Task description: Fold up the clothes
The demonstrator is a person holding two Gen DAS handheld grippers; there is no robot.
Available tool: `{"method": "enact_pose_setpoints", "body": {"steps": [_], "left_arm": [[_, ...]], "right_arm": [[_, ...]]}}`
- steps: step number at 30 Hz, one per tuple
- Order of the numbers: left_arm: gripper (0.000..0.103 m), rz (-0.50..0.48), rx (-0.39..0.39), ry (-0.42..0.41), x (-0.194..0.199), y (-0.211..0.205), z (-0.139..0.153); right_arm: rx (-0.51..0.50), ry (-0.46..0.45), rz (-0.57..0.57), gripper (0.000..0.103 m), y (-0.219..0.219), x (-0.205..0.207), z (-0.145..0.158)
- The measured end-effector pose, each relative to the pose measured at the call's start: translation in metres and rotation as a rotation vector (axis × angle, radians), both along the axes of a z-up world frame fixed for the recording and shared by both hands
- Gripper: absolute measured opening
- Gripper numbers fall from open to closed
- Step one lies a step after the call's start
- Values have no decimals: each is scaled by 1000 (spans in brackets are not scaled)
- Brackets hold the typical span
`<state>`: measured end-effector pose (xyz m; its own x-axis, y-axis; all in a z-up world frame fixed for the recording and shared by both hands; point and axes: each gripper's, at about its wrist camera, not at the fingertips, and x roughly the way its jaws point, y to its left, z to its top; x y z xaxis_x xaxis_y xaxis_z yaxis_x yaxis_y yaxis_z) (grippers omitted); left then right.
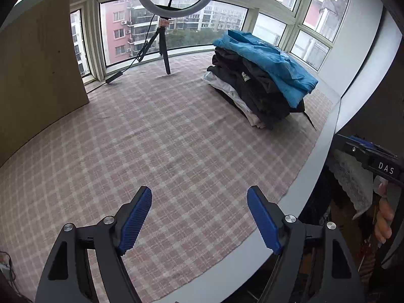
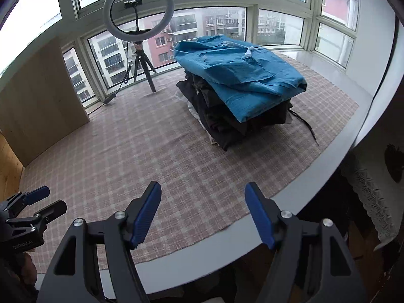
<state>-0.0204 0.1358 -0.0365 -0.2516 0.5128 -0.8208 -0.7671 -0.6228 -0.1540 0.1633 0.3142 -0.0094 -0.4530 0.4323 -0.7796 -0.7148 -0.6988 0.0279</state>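
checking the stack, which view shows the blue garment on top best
The right wrist view: the blue garment lies broad and near centre, its top face showing. The left wrist view shows it smaller, farther off and from the side.

A home, by the look of it: a glazed bay of windows (image 2: 222, 27) facing apartment blocks (image 1: 126, 32), a checked cloth (image 1: 151, 139) over the tabletop (image 2: 328, 156), a pile of clothes (image 2: 240, 88), and a ring light (image 2: 139, 7) on a tripod.
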Motion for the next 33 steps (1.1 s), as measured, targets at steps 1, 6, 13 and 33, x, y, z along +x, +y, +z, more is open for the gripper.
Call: {"method": "enact_pose_setpoints", "body": {"steps": [1,6,13,33], "left_arm": [[76,1,-9,2,1,-2,-1],[76,-6,-32,23,7,-14,1],[76,-15,11,39,14,-35,18],[76,-19,66,81,28,-58,42]], "right_arm": [[19,-10,-15,68,-5,2,1],[32,22,-49,68,-24,17,7],[22,54,-24,68,-47,19,13],[66,51,12,68,-70,20,23]]}}
